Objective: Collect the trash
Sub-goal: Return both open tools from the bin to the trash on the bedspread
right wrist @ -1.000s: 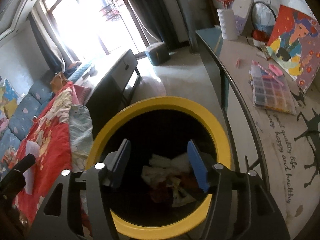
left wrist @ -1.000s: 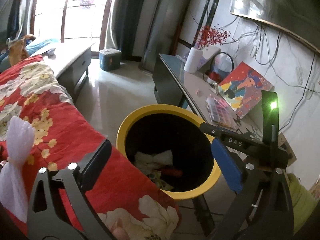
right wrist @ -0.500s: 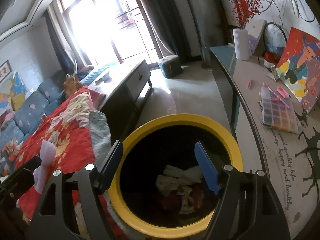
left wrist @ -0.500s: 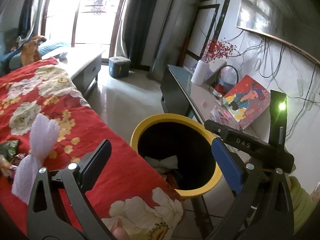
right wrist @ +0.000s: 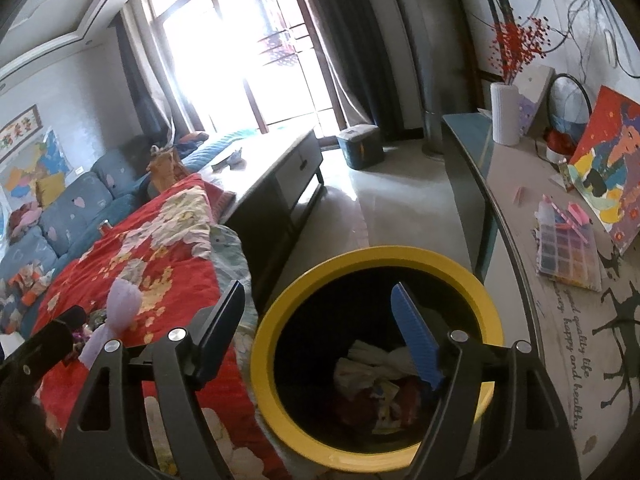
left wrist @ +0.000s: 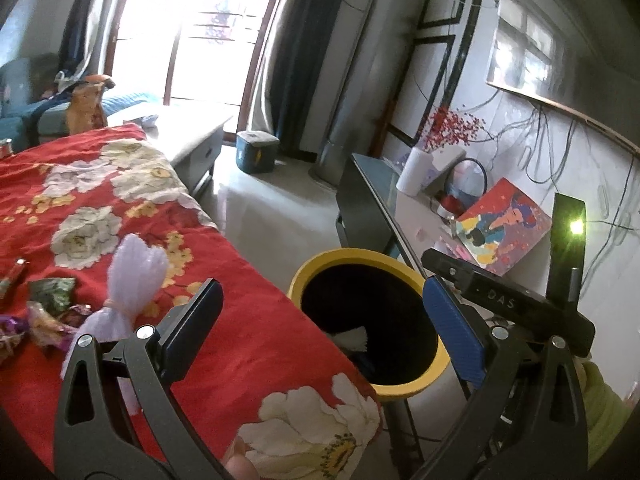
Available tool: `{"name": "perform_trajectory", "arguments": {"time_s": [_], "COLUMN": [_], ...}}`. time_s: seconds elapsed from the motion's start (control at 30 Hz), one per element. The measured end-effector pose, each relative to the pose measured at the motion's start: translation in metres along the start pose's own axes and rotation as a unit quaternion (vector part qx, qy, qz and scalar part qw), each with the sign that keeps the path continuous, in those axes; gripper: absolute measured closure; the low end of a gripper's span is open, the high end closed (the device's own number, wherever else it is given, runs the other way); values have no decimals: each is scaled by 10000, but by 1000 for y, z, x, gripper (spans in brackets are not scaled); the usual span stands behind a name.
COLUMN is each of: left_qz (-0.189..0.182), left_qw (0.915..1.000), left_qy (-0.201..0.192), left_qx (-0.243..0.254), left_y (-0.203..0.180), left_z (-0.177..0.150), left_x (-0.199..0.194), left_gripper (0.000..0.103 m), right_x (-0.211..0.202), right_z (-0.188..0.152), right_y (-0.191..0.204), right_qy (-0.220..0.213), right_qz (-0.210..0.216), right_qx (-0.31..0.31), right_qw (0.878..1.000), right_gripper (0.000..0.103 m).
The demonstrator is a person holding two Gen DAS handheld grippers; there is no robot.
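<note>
right gripper point(right wrist: 316, 328) over the yellow-rimmed trash bin point(right wrist: 280, 408), jaws spread wide, nothing between the pads. crumpled white paper and red and coloured scraps point(right wrist: 372, 376) sit at the bottom of the bin. left gripper point(left wrist: 320, 326) also spread, empty, pointing across the corner of the red floral blanket point(left wrist: 248, 320) toward the bin point(left wrist: 400, 388), which stands on the floor between the blanket's edge and the long side table point(right wrist: 516, 264). uncollected trash on the blanket: a pale lilac twisted plastic wrapper point(left wrist: 128, 280) just beside the left gripper's left finger, with small foil candy wrappers point(left wrist: 48, 316) near it to the left. bead organiser box point(right wrist: 568, 252) and a painted canvas point(right wrist: 612, 160) are on the side table.
</note>
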State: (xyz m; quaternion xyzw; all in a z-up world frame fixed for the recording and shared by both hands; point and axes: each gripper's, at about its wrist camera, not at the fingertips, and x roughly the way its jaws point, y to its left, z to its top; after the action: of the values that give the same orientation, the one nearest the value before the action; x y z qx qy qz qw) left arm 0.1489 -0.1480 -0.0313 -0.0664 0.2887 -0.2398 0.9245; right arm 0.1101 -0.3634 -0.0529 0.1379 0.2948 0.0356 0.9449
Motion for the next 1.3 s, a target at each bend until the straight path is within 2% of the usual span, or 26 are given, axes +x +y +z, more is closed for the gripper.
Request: {"name": "perform_trajectory", "arguments": {"time_s": [0.23, 0.8, 0.9, 1.3], "left_qz": [201, 554, 620, 915], "left_qw": [9996, 9972, 9965, 9922], "left_qy": [-212, -471, -504, -662], "left_qx": [54, -177, -238, -518], "left_y": [9, 40, 47, 79], "left_z": [2, -2, -3, -5], "left_x": [-17, -46, -51, -73], "left_gripper": [11, 11, 11, 11], "right_x": [-3, -4, -5, -1], "right_z": [2, -5, -9, -22], "right_y": [16, 67, 77, 115], "right_qy": [-35, 18, 3, 161], "right_qz": [106, 497, 541, 858], "right_qx": [-138, -512, -553, -874], "right_qw": [9998, 9975, 9970, 9923], "right_gripper": [29, 29, 22, 21]}}
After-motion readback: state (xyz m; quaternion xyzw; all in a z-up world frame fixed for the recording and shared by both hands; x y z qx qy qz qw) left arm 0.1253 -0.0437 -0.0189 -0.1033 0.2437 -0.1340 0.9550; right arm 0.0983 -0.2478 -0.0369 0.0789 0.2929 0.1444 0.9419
